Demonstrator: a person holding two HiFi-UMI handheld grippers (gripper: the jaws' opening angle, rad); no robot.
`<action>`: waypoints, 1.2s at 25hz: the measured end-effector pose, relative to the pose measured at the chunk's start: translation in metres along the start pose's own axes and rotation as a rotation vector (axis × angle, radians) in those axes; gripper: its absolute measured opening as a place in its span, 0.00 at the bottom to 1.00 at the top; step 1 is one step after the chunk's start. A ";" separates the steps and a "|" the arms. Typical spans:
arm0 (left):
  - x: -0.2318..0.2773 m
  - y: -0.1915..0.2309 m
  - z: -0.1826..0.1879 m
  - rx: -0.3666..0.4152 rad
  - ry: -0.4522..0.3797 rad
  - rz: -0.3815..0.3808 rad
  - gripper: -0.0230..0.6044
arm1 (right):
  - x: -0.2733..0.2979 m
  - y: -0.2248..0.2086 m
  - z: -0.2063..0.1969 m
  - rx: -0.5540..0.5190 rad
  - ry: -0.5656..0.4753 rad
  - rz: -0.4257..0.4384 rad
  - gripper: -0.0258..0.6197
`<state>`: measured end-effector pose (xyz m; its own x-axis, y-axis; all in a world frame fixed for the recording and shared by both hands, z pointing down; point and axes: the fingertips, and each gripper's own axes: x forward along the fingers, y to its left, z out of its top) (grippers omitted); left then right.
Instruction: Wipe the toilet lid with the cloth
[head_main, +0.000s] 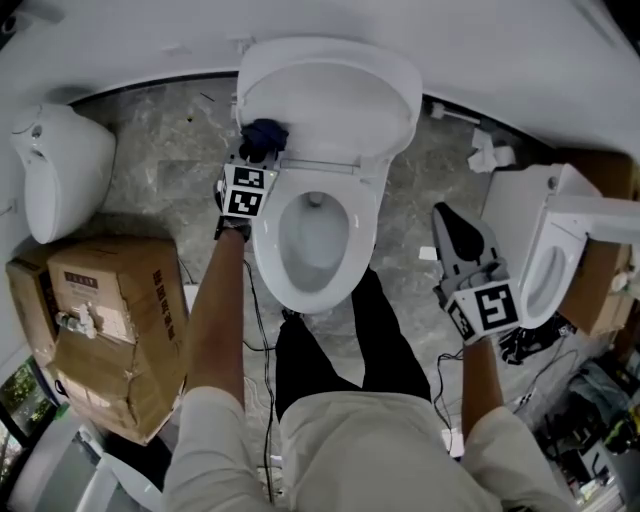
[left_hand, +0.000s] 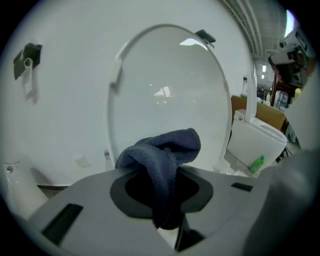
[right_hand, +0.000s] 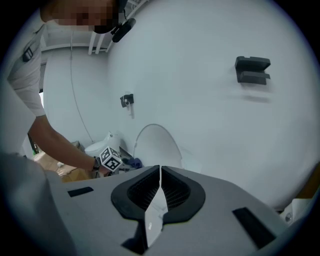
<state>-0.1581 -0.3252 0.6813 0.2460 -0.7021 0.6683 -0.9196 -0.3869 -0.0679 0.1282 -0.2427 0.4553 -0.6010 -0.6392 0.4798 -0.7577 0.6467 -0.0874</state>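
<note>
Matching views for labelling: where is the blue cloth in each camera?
Head view: cloth upper left of centre, at the left gripper tip, by the raised toilet lid's lower left.
Left gripper view: cloth centre frame, clamped in the jaws.
Right gripper view: cloth small, left of centre, beside the marker cube.
Shared landmark: the toilet lid.

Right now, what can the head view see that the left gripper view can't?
Only the head view shows the open toilet bowl, a cardboard box and the right tongs. Only the left gripper view shows a small green bottle off to the right, and a close look at the left tongs pinching the cloth. Both views show that dark blue cloth and the raised toilet lid.
</note>
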 end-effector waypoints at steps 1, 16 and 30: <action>-0.010 0.001 0.014 -0.012 -0.032 -0.001 0.16 | 0.005 0.000 0.009 -0.014 -0.008 0.009 0.09; -0.156 -0.015 0.139 -0.173 -0.354 0.035 0.16 | 0.077 -0.002 0.104 -0.249 -0.026 0.157 0.09; -0.204 -0.013 0.184 -0.116 -0.396 0.104 0.16 | 0.150 -0.008 0.105 -0.421 0.111 0.227 0.23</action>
<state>-0.1398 -0.2869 0.4096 0.2278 -0.9180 0.3245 -0.9686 -0.2478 -0.0210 0.0170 -0.3878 0.4363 -0.6910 -0.4298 0.5813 -0.4288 0.8910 0.1491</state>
